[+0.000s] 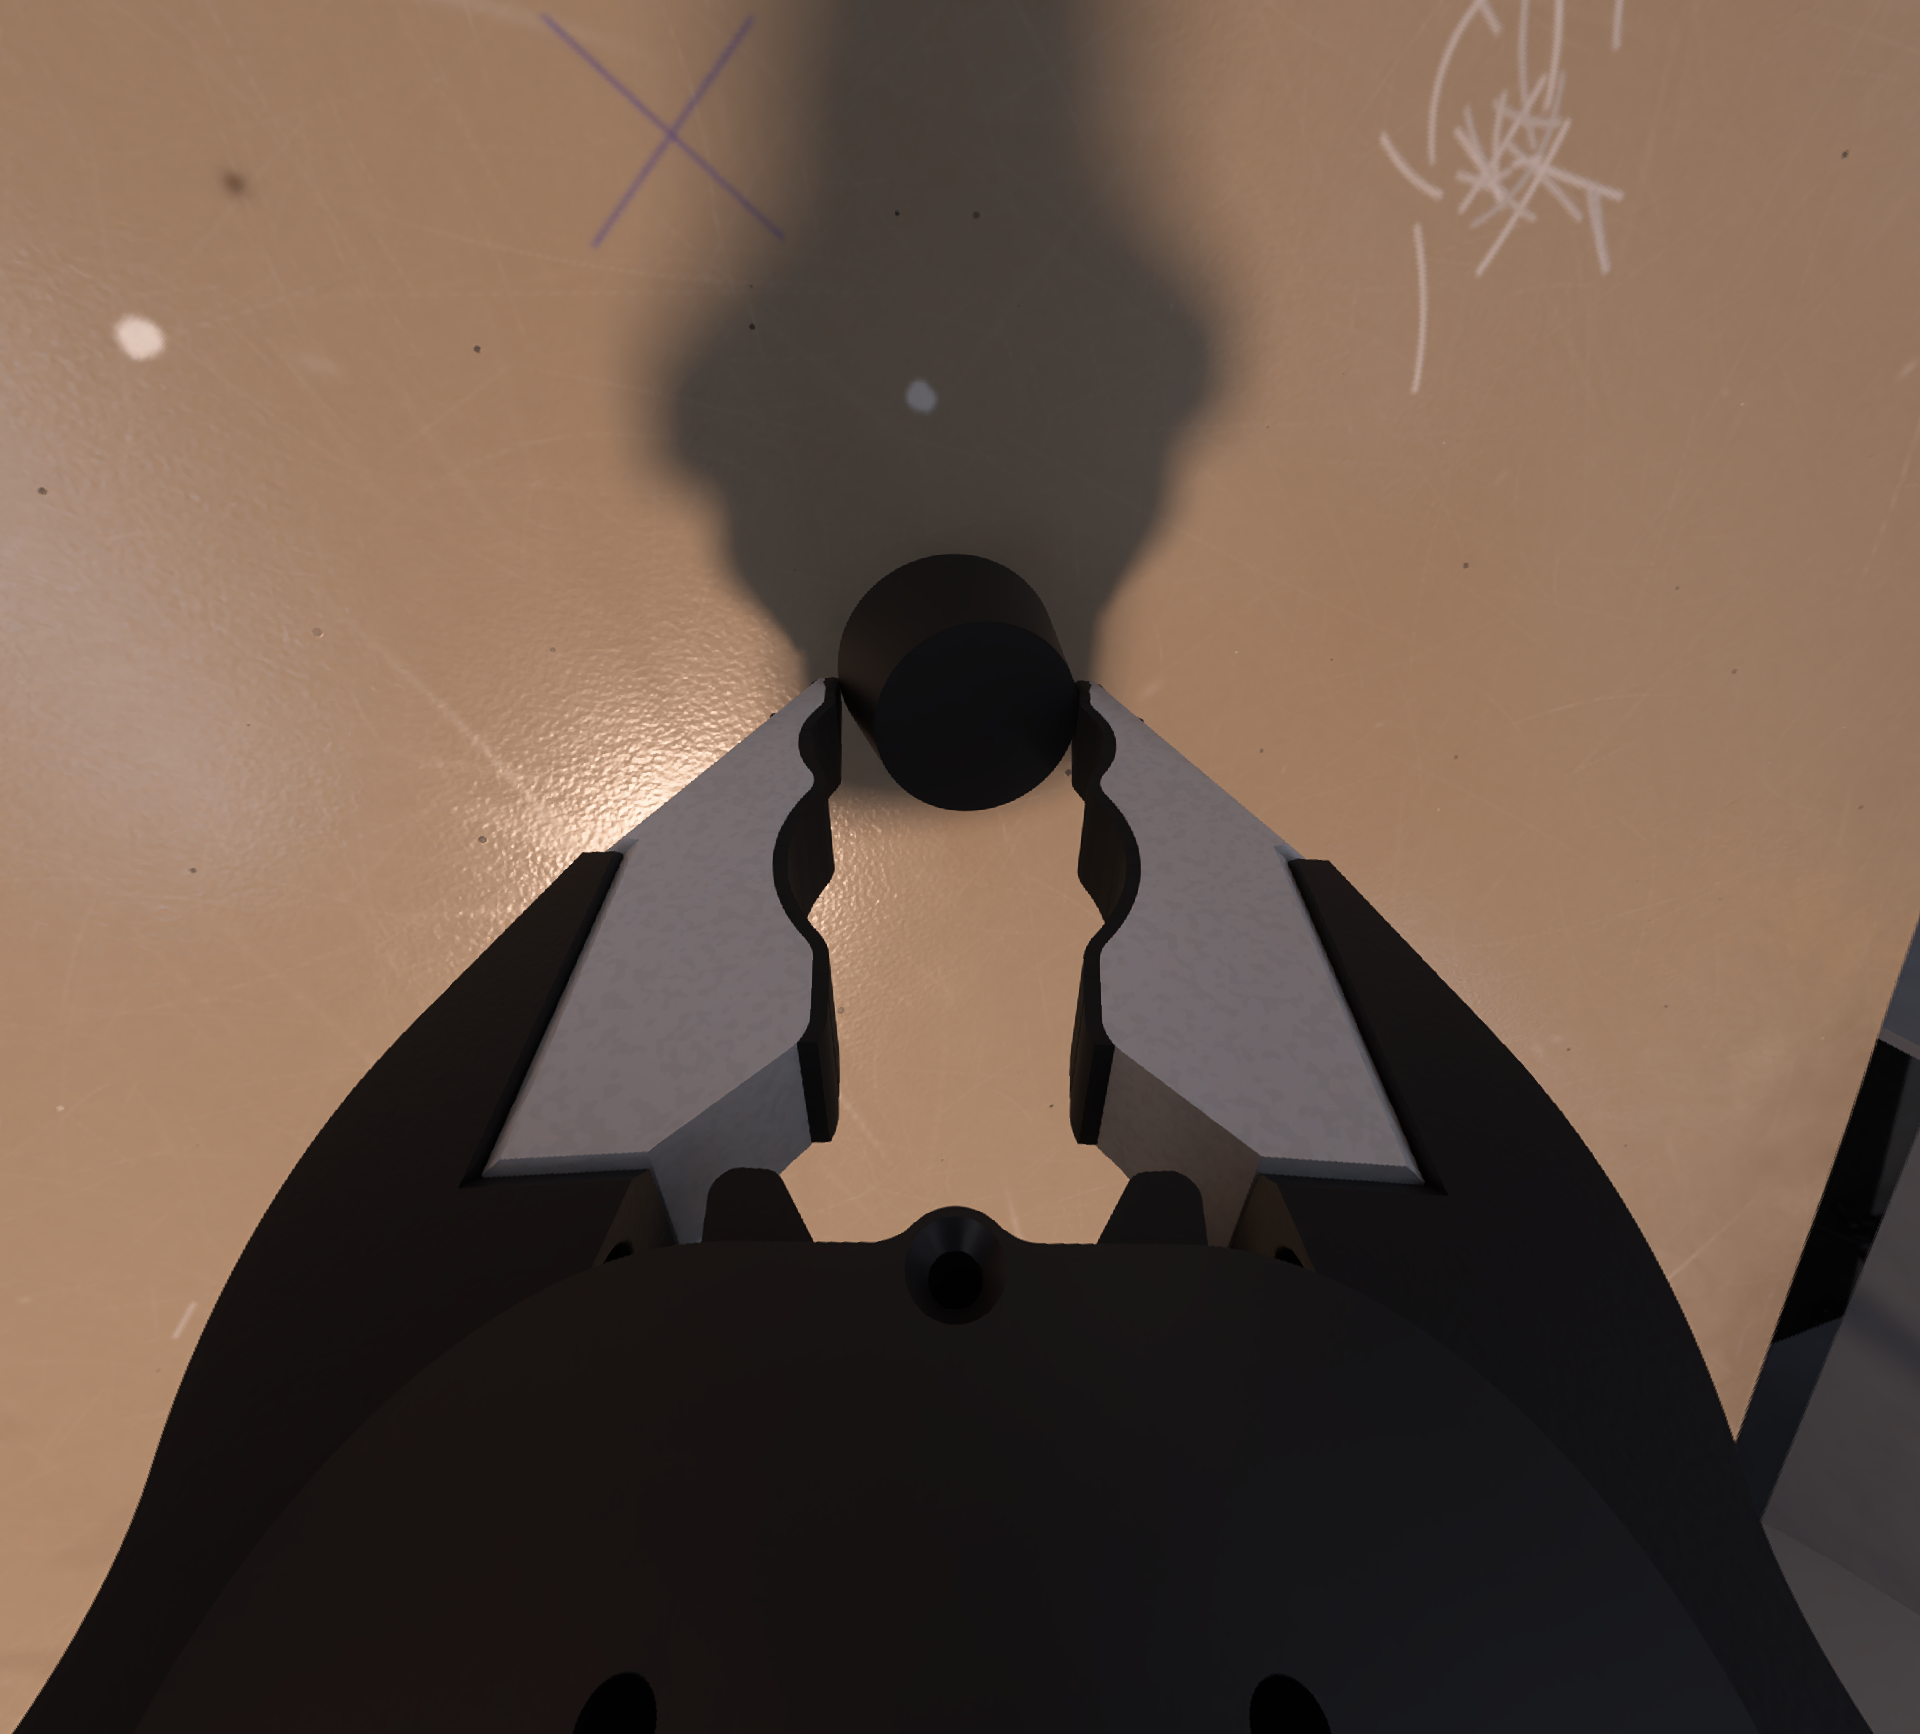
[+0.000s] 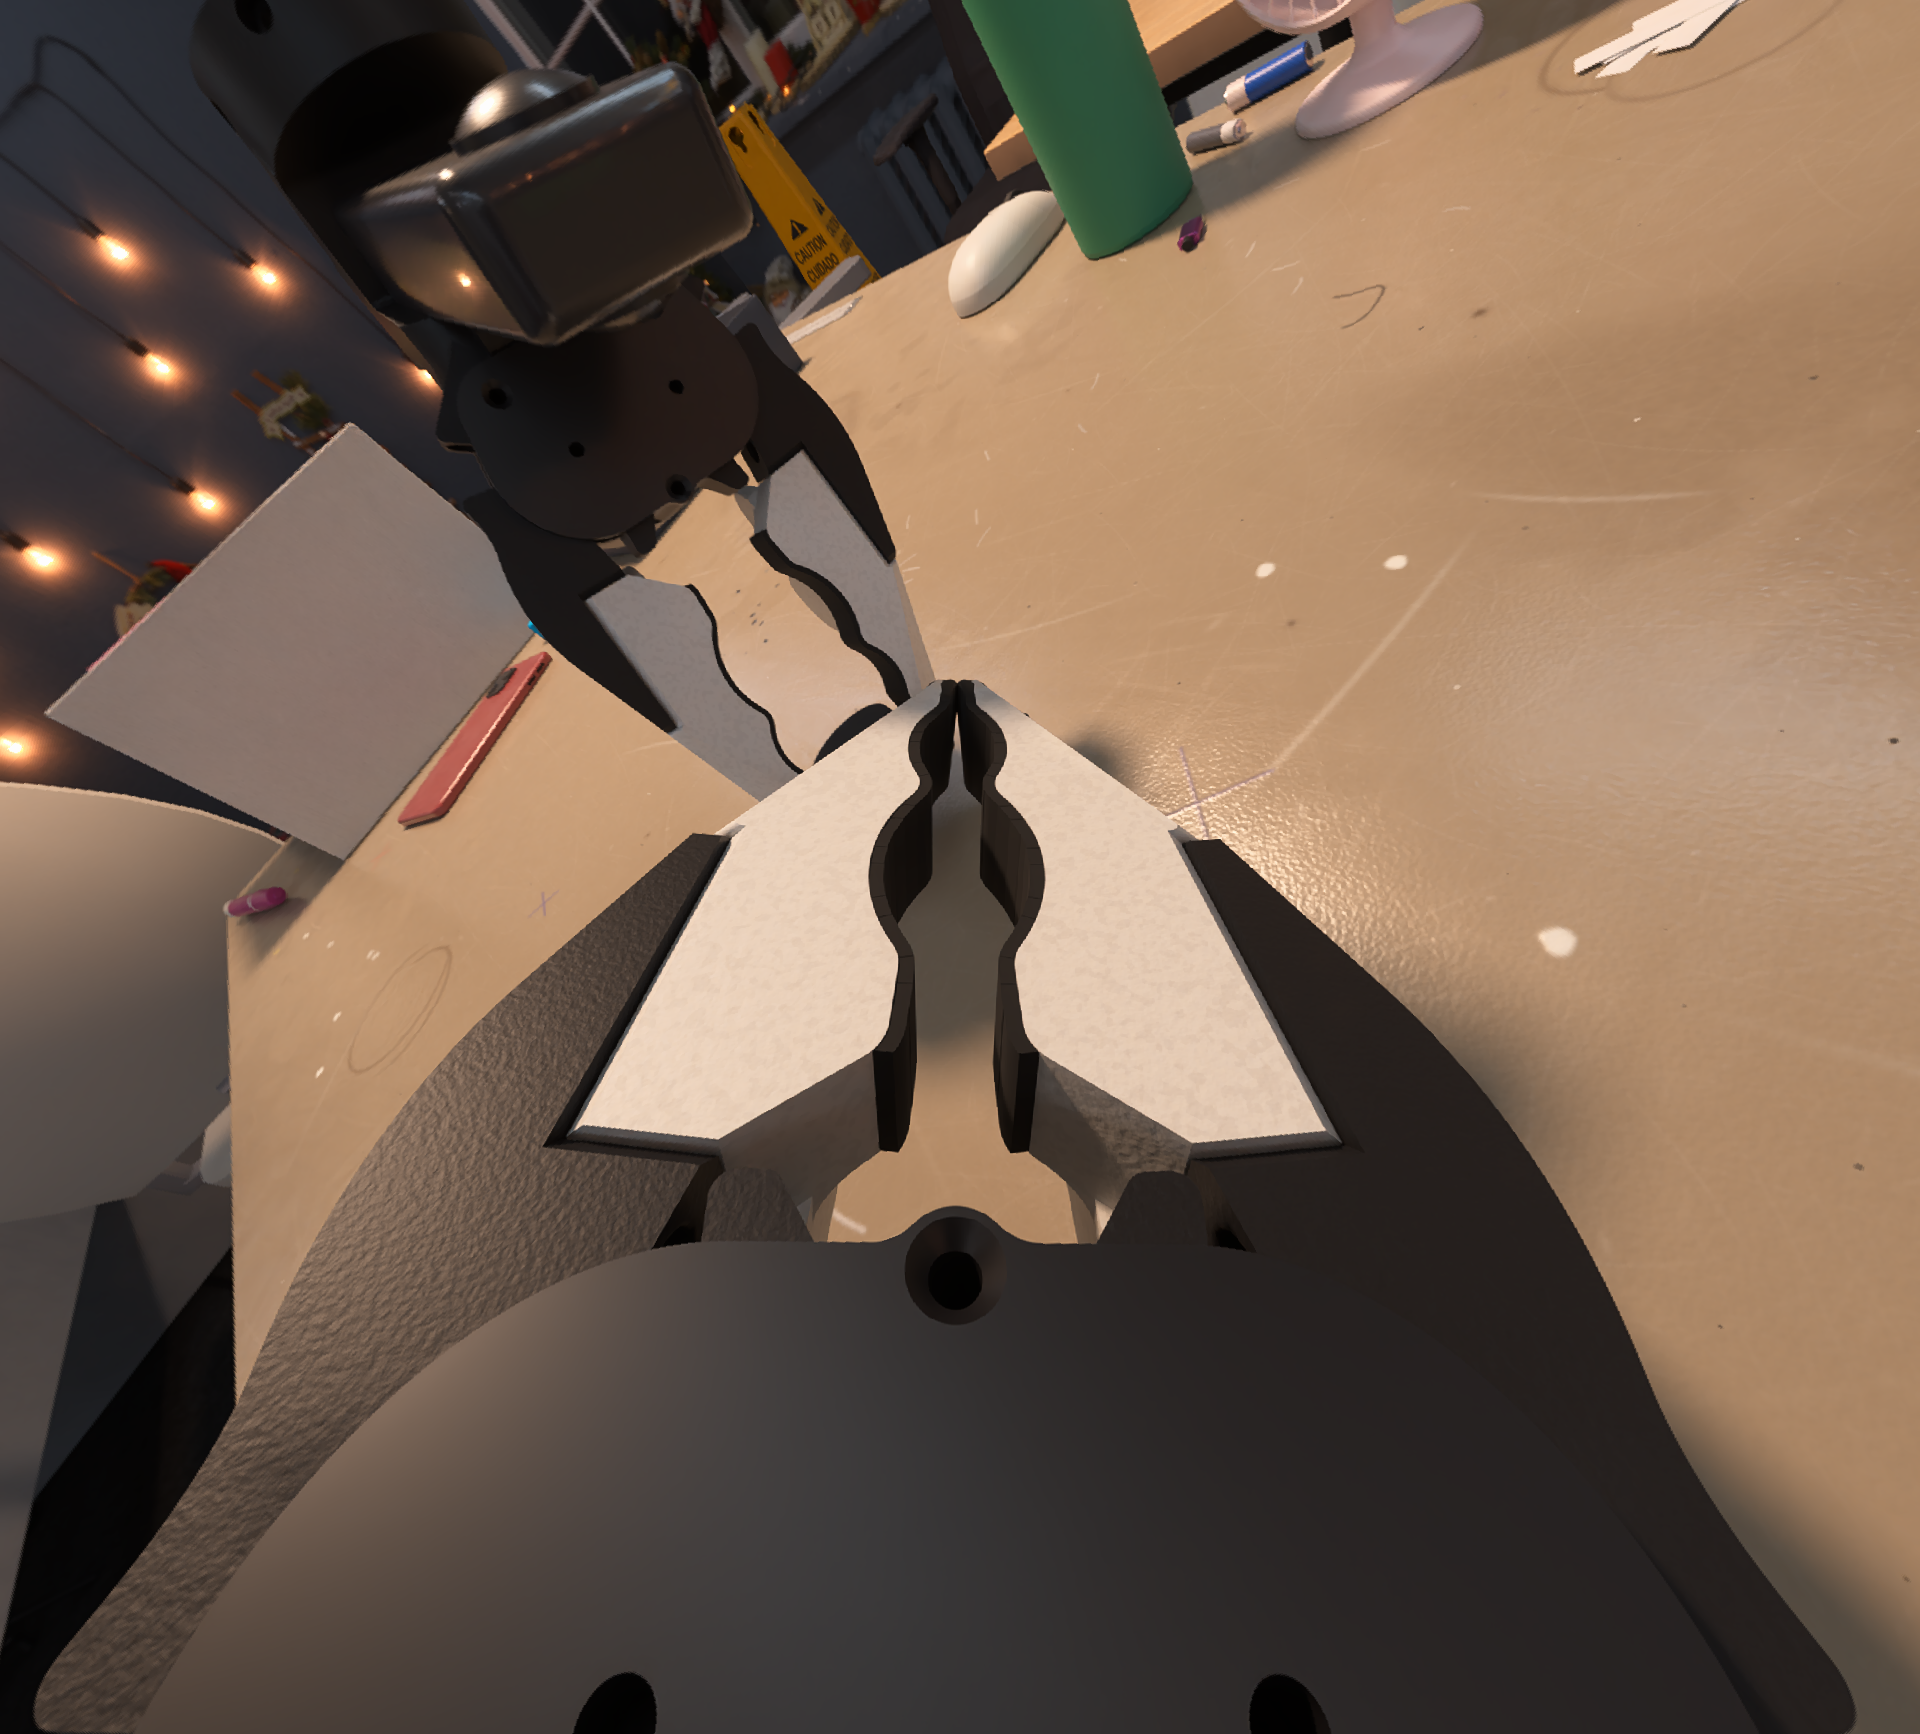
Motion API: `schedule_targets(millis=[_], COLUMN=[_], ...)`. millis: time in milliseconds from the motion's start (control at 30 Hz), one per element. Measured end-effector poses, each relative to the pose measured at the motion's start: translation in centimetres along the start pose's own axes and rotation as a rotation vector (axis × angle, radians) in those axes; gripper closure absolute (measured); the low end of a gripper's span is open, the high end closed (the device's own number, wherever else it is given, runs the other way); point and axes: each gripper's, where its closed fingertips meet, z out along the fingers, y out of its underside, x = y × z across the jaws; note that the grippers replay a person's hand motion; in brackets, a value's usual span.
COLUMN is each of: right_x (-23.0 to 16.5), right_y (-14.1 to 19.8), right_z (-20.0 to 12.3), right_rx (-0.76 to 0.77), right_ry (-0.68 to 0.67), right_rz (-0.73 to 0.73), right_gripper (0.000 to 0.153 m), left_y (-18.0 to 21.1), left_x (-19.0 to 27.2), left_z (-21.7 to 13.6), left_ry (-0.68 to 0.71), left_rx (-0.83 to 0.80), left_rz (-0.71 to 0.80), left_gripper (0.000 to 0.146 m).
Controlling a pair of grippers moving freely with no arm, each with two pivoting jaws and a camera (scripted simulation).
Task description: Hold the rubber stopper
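Tan desk, frame centre: my left gripper pinches stopper at tips. Right gripper closed, empty. Grip looks done; just hold.

Left gripper tips clamped, angled downward, right gripper closed, empty

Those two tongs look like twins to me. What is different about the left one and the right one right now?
The left tongs are spread around a black rubber stopper, fingertips pressing its sides; the right tongs hold nothing, their tips nearly touching. The left tongs point steeply down at the tan table; the right tongs lie at a lower angle, aimed toward the left ones. Both share pale wavy-edged fingers on black bodies.
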Motion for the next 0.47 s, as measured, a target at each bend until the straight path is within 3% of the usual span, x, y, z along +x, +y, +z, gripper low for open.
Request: schedule_targets(millis=[133, 200, 467], right_x=[0.2, 0.1, -1.5], right_y=[0.3, 0.1, 0.9], right_z=[0.1, 0.0, -1.2], right_rx=[-0.03, -0.038, -0.089], right_ry=[0.028, 0.027, -0.029], right_rz=[-0.04, -0.11, -0.645], right_gripper=[0.152, 0.139, 0.12], left_y=[0.1, 0.2, 0.2], left_x=[0.0, -0.2, -0.1], left_z=[0.0, 0.0, -0.6], left_ry=[0.005, 0.005, 0.025], left_rx=[0.01, 0.008, 0.042], left_rz=[-0.006, -0.015, -0.008], left_gripper=[0.102, 0.102, 0.102])
